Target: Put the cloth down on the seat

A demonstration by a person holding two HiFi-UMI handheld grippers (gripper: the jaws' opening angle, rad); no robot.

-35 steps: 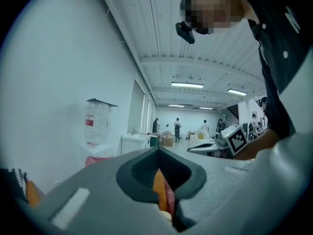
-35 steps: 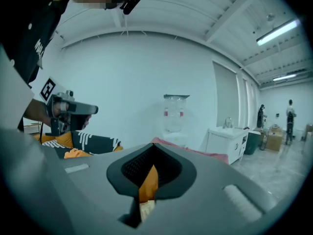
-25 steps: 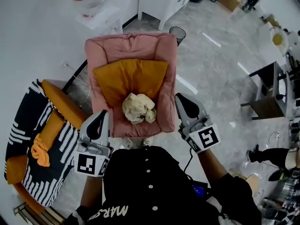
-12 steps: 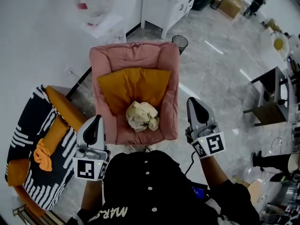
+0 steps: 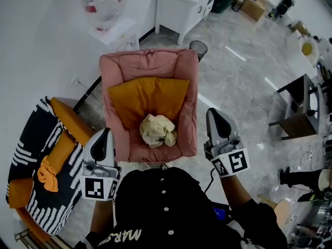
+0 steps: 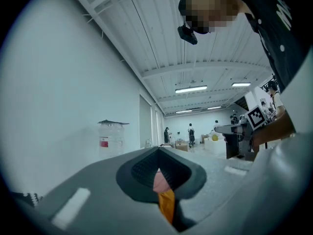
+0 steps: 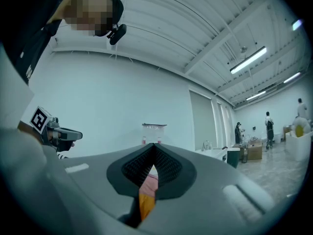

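The crumpled cream cloth [image 5: 157, 130] lies on the seat of the pink armchair [image 5: 148, 61], in front of an orange cushion [image 5: 148, 95]. Neither gripper touches it. In the head view my left gripper [image 5: 105, 135] hovers off the chair's front left corner. My right gripper [image 5: 213, 114] is just outside the right armrest. In the left gripper view the left gripper [image 6: 158, 155] has its jaws closed together with nothing between them. The right gripper [image 7: 154, 164] looks the same in the right gripper view. Only slivers of pink and orange show through the notch below the pads.
A second chair draped with a black-and-white striped throw [image 5: 36, 154] stands at the left, an orange rag [image 5: 45, 173] on it. A white cabinet [image 5: 184, 1] and a black wastebasket [image 5: 198, 48] stand behind the armchair. A dark side table [image 5: 301, 108] is at the right.
Both grippers have drawn a little back from the armchair, the right one shifting outward past the armrest. The cloth stays where it lies on the seat.
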